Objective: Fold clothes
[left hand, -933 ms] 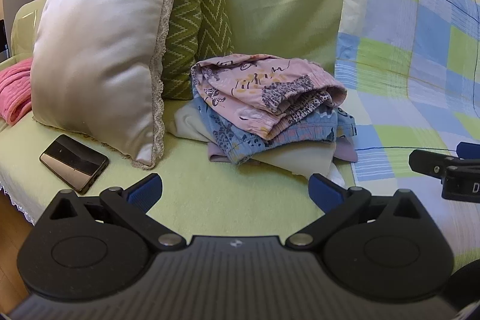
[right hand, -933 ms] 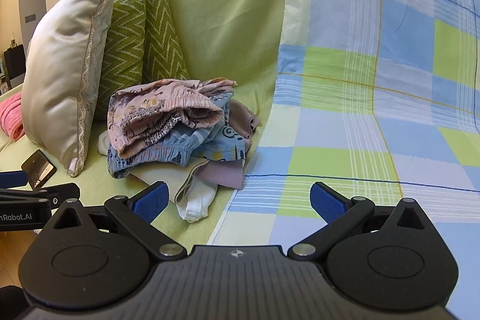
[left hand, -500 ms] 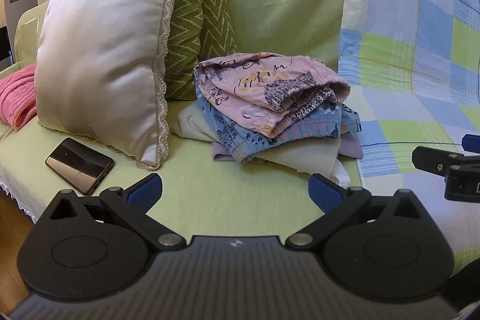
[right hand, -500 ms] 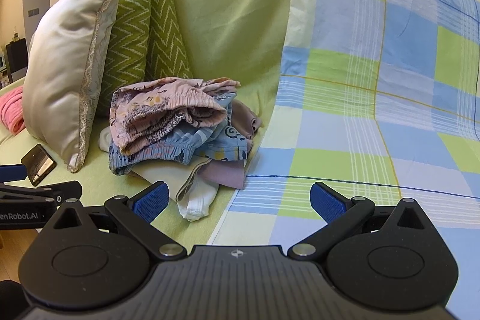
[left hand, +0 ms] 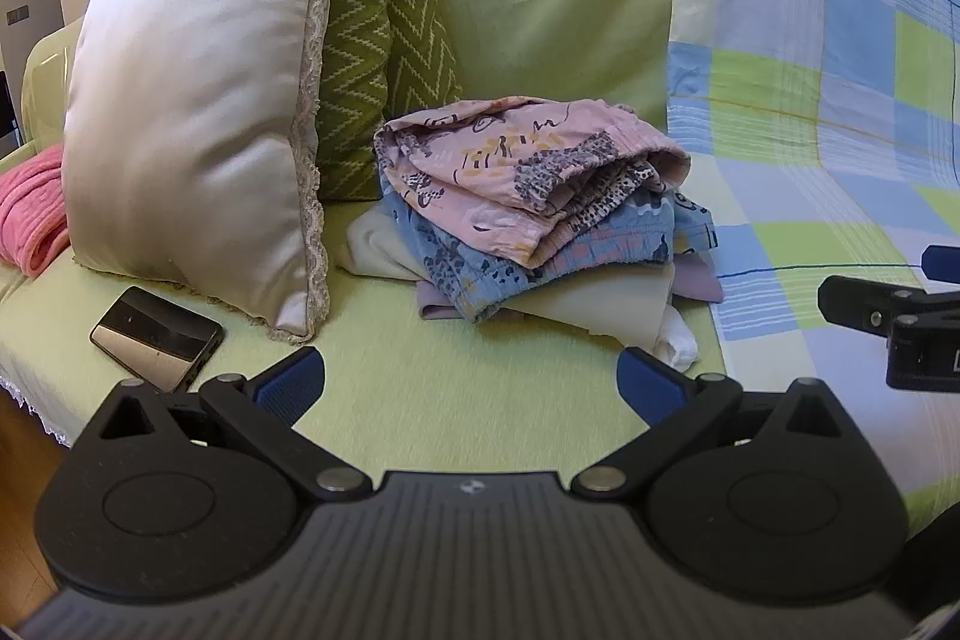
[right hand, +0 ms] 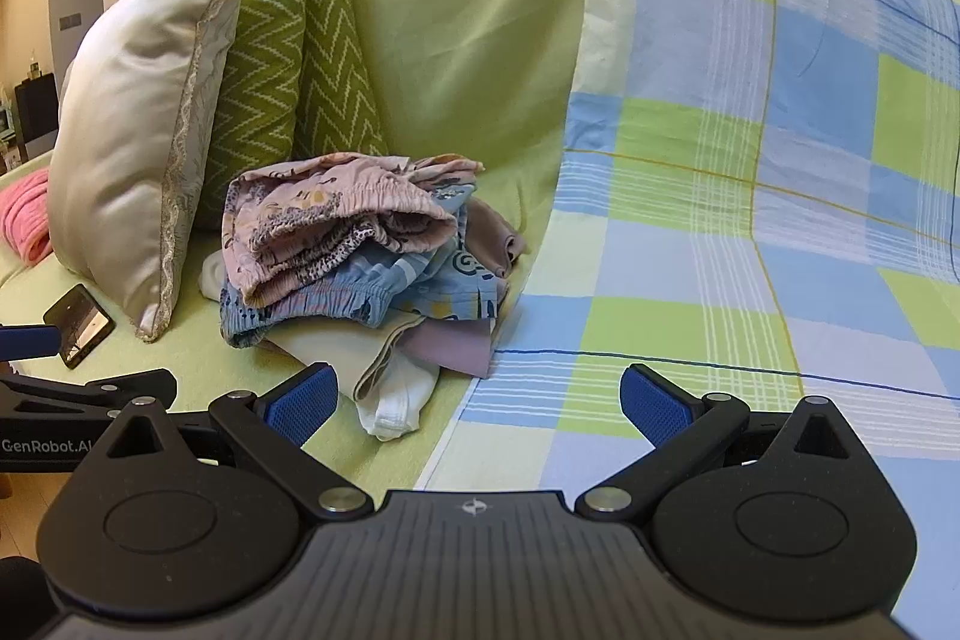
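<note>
Taking the heap of rumpled clothes (left hand: pixel 528 220) on the green sofa cover (left hand: pixel 420 400) as our landmark: far left of it, a black phone (left hand: pixel 157 337), then the cream satin pillow (left hand: pixel 198 100). The left gripper (left hand: pixel 471 376) has edged closer to the heap, jaws wide apart, holding nothing. Right of it, over the checked blanket (right hand: pixel 750 160), the right gripper (right hand: pixel 477 397) likewise gapes empty. Looks like a first pickup is coming; nothing folded yet.

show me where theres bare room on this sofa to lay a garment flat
The widest free patch is the checked sheet, right of the clothes pile. A smaller strip of green seat cover lies bare before the pile. The left is crowded: cream cushion, phone, pink cloth.
</note>
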